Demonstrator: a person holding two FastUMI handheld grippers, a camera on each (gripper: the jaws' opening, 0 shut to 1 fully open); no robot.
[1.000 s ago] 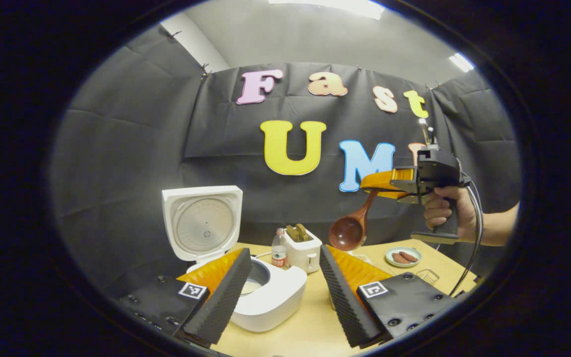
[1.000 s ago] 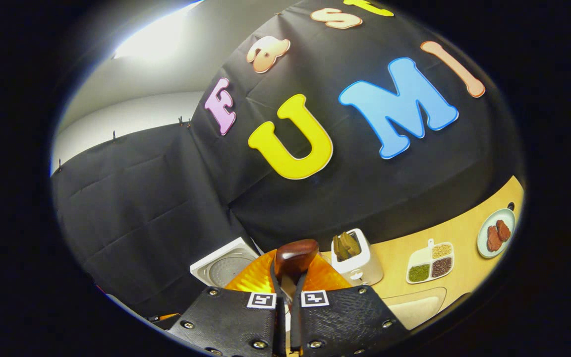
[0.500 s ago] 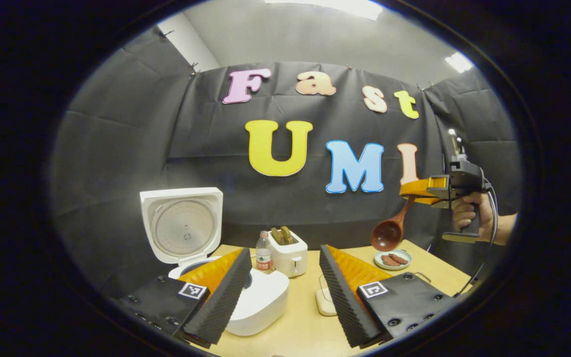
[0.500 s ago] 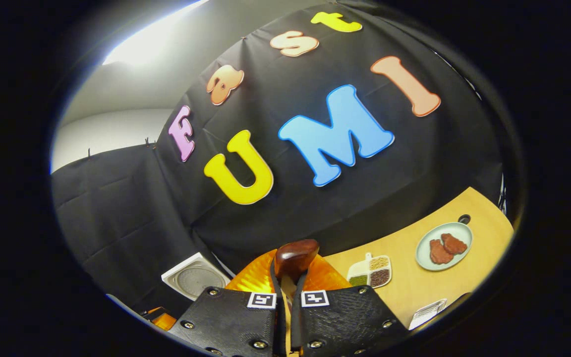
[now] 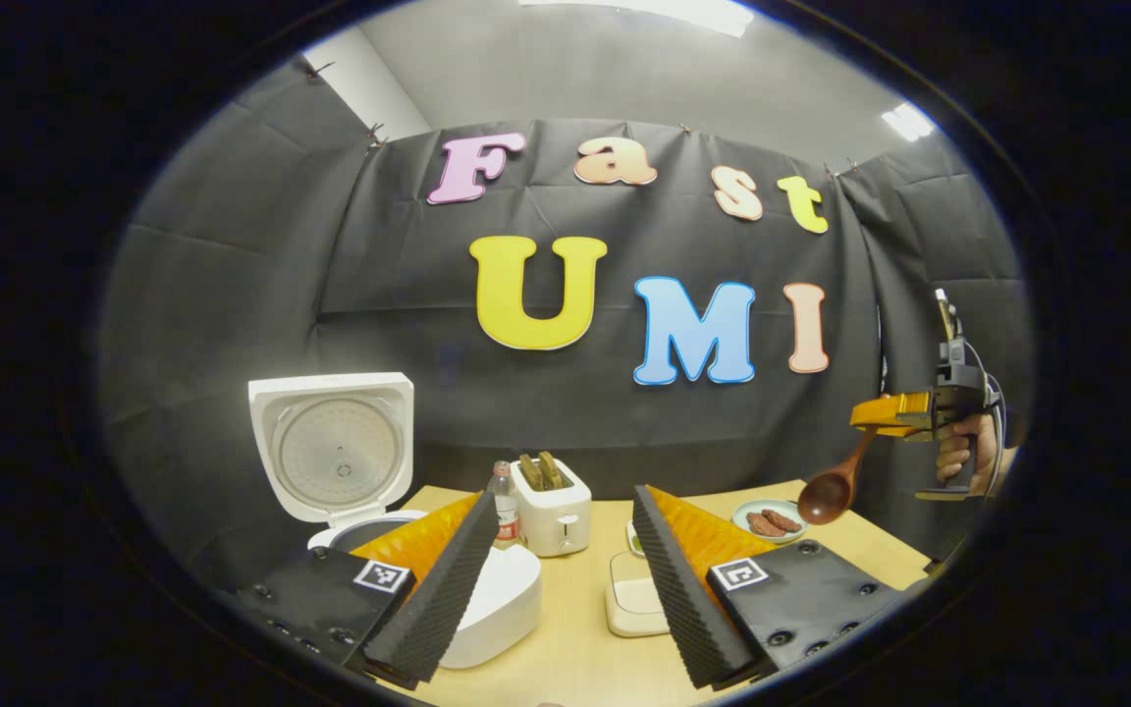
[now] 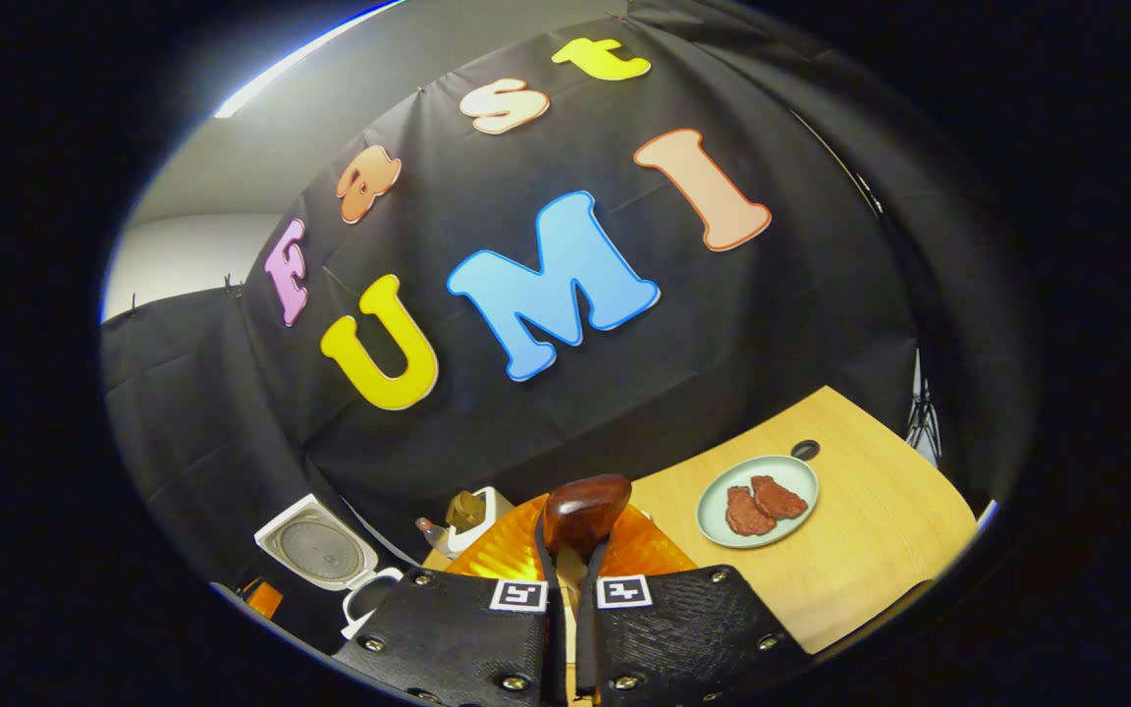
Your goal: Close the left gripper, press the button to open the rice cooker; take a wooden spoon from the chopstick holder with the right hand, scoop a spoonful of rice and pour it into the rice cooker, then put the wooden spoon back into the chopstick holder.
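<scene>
Wooden spoon (image 5: 833, 489) — dark, round-bowled — is clamped by the handle in the right gripper (image 5: 885, 412); it should be kept level toward the holder. Left gripper (image 5: 565, 579) is held wide open, empty.

Rice cooker (image 5: 487, 609) sitting at worktop (image 5: 575, 668) left, lid (image 5: 333, 447) standing open behind it. Bottle (image 5: 503, 506) and toaster (image 5: 551, 501) standing just right of cooker, toward back wall. Plate (image 5: 767, 518) lying farther right on worktop. Wooden spoon (image 5: 833, 491) hanging over worktop right end, near plate, under right gripper (image 5: 885, 412).
</scene>
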